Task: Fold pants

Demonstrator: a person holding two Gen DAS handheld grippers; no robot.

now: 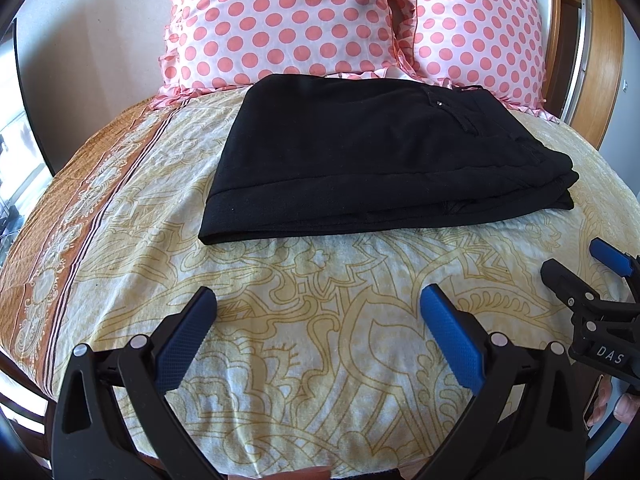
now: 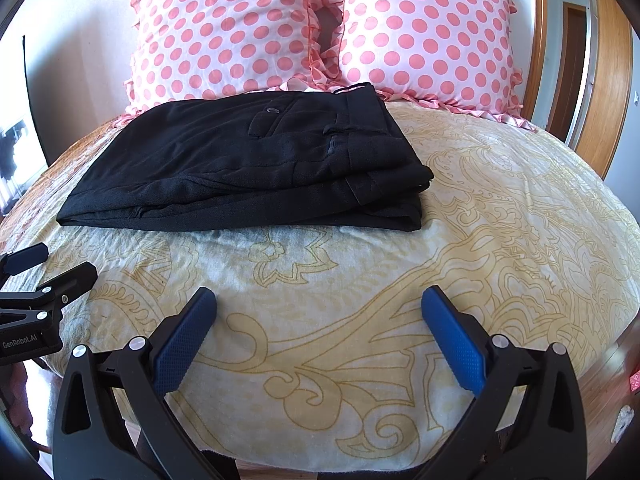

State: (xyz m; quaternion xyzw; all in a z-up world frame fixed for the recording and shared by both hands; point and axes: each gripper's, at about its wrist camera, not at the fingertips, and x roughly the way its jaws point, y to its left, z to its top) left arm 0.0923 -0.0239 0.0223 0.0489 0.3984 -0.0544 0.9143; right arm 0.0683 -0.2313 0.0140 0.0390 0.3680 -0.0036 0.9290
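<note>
Black pants (image 1: 360, 156) lie folded into a flat rectangular stack on the bed, just in front of the pillows; they also show in the right wrist view (image 2: 248, 168), with the waistband and a back pocket on top. My left gripper (image 1: 318, 300) is open and empty, held above the bedspread well short of the pants. My right gripper (image 2: 318, 300) is open and empty too, at a similar distance. Each gripper shows at the edge of the other's view: the right one (image 1: 580, 264) and the left one (image 2: 56, 264).
A yellow patterned bedspread (image 1: 320, 340) with an orange border on the left covers the bed (image 2: 480, 240). Two pink polka-dot pillows (image 1: 280, 24) (image 2: 424, 36) lean at the head. A wooden headboard and door frame (image 2: 612, 92) stand at the right.
</note>
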